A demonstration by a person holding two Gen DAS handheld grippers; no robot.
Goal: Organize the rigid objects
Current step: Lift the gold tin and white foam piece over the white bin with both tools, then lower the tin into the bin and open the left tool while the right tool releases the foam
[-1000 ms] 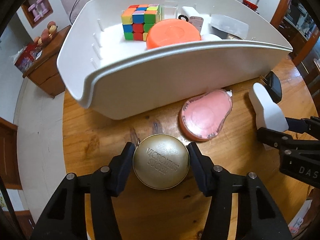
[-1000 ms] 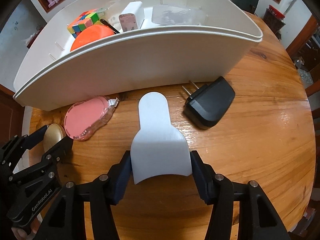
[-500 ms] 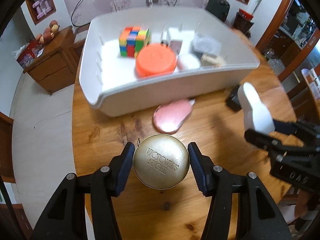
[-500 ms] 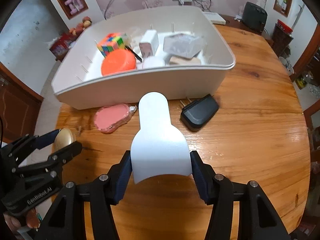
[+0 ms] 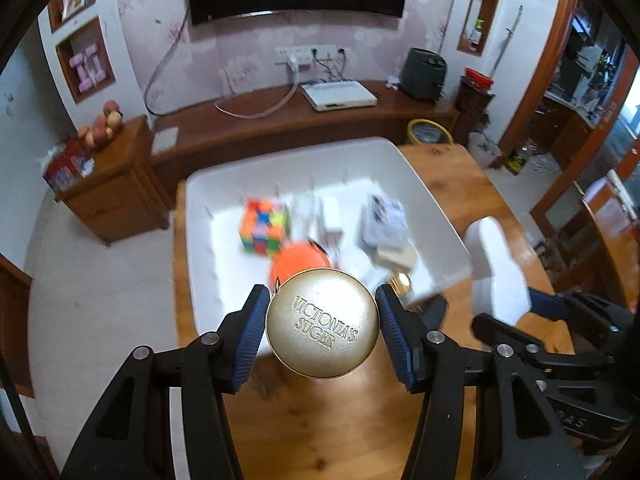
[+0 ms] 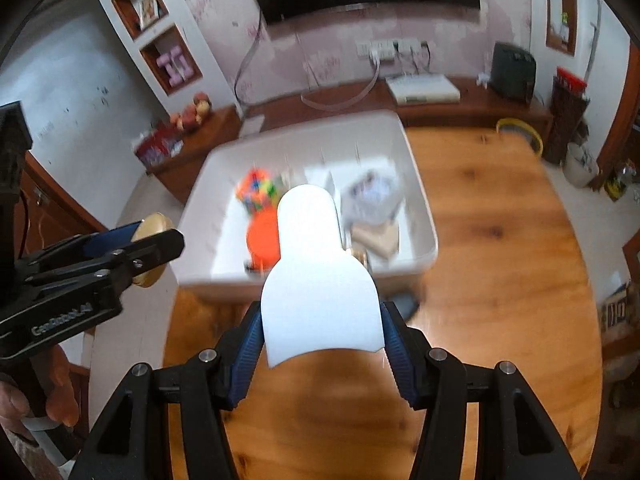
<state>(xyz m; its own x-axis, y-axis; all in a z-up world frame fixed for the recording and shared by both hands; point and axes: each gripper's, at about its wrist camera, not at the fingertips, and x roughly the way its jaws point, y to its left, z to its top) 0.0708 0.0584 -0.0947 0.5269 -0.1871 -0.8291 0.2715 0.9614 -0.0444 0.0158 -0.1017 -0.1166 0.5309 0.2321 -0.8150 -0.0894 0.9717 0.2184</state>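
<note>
Left wrist view: the left gripper [image 5: 322, 328], black with ribbed blue pads, is clamped on a round gold metal tin [image 5: 322, 323] with embossed lettering on its smooth lid, held at lower centre of the frame above the round wooden table [image 5: 320, 420]. Behind it, mid-frame, lies a white rectangular plastic bin [image 5: 208, 264], blurred, containing a multicoloured puzzle cube [image 5: 265, 227], an orange round lid [image 5: 298, 262] and pale packets. At right, the right gripper [image 5: 520, 312] grips a white matte object.

Right wrist view: the right gripper [image 6: 323, 332] is closed on the wide end of a white, smooth, bottle-shaped plastic piece [image 6: 318, 280], whose rounded narrow neck points toward the bin [image 6: 420, 208] at centre frame. The gripper angles steeply downward over the varnished table [image 6: 500, 280]. At left edge, the left gripper [image 6: 150, 252] holds the gold tin [image 6: 154, 222] edge-on; a hand [image 6: 56, 392] grasps its handle at lower left.
</note>
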